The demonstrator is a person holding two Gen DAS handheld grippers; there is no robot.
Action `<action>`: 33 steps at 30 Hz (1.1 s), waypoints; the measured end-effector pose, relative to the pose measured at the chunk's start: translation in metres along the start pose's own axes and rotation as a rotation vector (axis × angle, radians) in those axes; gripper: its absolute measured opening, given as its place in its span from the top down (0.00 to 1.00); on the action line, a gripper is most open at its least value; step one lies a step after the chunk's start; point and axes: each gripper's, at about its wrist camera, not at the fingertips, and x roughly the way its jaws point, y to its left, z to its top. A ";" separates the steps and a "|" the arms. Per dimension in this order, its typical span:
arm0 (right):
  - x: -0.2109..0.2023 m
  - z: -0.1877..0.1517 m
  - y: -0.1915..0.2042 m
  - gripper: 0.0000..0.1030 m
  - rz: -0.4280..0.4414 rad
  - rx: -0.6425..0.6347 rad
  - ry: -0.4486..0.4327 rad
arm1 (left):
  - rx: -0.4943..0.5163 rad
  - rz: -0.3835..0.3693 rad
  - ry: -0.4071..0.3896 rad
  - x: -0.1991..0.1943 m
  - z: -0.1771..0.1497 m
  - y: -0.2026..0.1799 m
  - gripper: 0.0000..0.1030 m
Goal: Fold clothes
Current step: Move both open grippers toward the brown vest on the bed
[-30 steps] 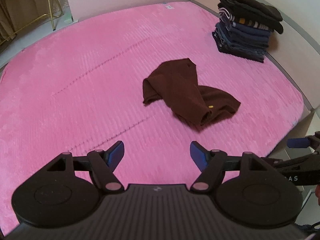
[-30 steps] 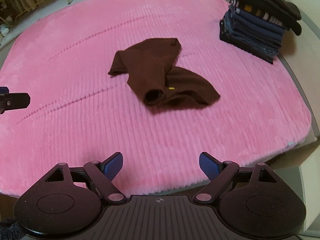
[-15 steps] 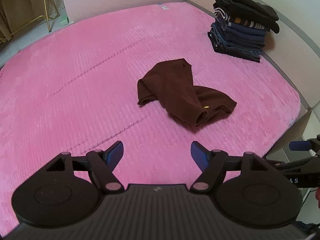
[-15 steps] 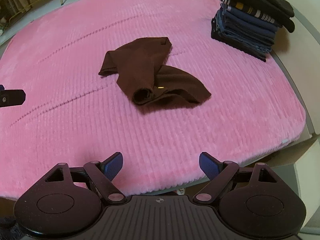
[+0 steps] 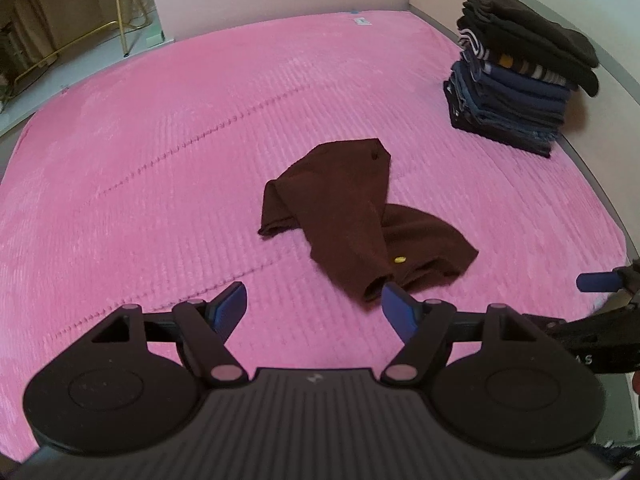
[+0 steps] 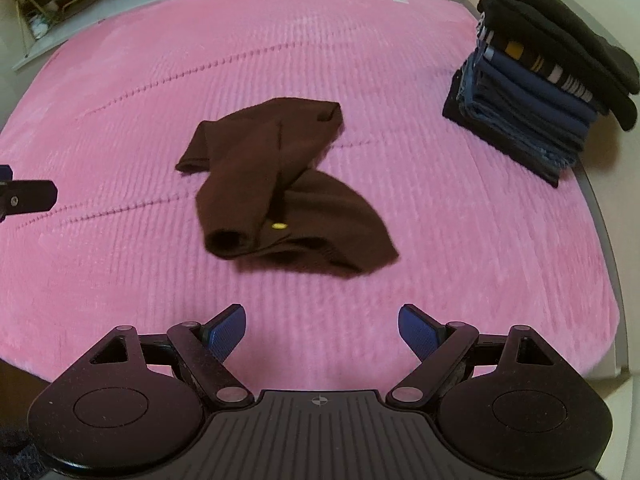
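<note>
A crumpled dark brown garment (image 5: 352, 216) with a small yellow tag lies on the pink bedspread (image 5: 160, 152); it also shows in the right wrist view (image 6: 276, 184). My left gripper (image 5: 314, 308) is open and empty, hovering just short of the garment's near end. My right gripper (image 6: 322, 330) is open and empty, above the bed's near edge, a little short of the garment. The right gripper's finger shows at the right edge of the left wrist view (image 5: 596, 282).
A tall stack of folded dark clothes (image 5: 520, 76) stands at the bed's far right corner against the wall, also in the right wrist view (image 6: 536, 80). A gold metal rack (image 5: 80, 36) stands on the floor beyond the bed's far left.
Both grippers have moved forward toward the brown garment, which now sits closer in both views. Both stay open. The garment has not moved.
</note>
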 end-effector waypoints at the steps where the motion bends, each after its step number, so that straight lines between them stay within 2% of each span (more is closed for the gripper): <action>1: 0.002 0.002 -0.007 0.16 0.007 -0.013 0.004 | -0.014 0.008 0.003 0.002 0.002 -0.007 0.31; 11: 0.019 0.013 -0.055 0.16 0.079 -0.133 0.037 | -0.131 0.081 0.050 0.011 -0.001 -0.061 0.31; 20: 0.028 0.013 -0.078 0.16 0.121 -0.100 0.062 | -0.159 0.134 0.092 0.012 -0.007 -0.073 0.31; 25: 0.030 0.011 -0.096 0.16 0.104 -0.030 0.064 | -0.120 0.124 0.092 0.021 0.004 -0.081 0.31; 33: 0.041 0.007 -0.124 0.16 0.044 0.072 0.114 | -0.062 0.067 0.127 0.046 0.012 -0.094 0.31</action>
